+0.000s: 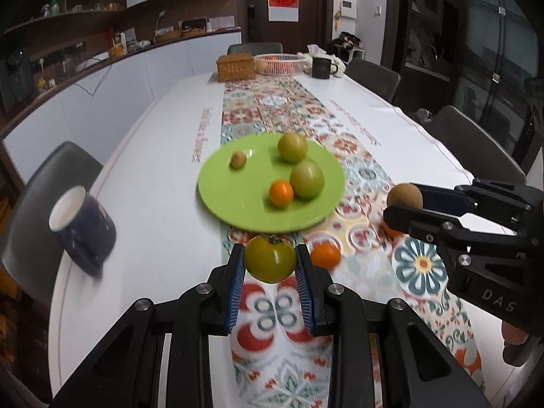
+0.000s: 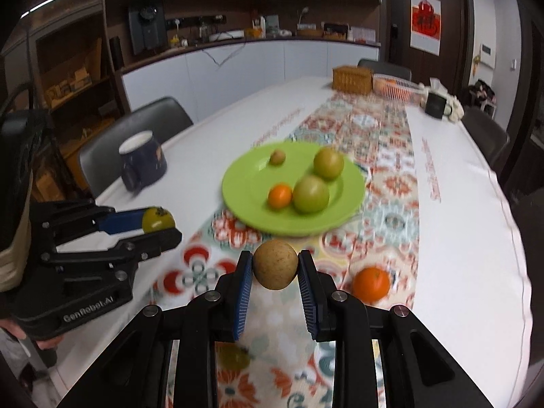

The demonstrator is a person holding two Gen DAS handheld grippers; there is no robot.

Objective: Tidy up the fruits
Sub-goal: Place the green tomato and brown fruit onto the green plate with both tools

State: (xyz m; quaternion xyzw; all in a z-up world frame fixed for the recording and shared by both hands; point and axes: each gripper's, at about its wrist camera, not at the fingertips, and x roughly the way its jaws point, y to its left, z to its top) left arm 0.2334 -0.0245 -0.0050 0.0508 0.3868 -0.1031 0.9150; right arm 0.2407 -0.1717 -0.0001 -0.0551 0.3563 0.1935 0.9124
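My left gripper (image 1: 270, 265) is shut on a green tomato (image 1: 269, 259) and holds it above the table runner, just short of the green plate (image 1: 234, 200). My right gripper (image 2: 275, 270) is shut on a round brown fruit (image 2: 275, 265), also short of the plate (image 2: 251, 197). The plate holds two green tomatoes (image 1: 292, 147) (image 1: 307, 178), a small orange (image 1: 281, 193) and a small brown fruit (image 1: 238, 159). An orange (image 1: 325, 255) lies on the runner near the plate; it also shows in the right wrist view (image 2: 370, 284). Another green fruit (image 2: 234, 357) lies under my right gripper.
A dark blue mug (image 1: 83, 224) stands at the table's left edge. At the far end are a wicker box (image 1: 236, 66), a white basket (image 1: 280, 63) with oranges and a black mug (image 1: 321, 67). Chairs surround the table.
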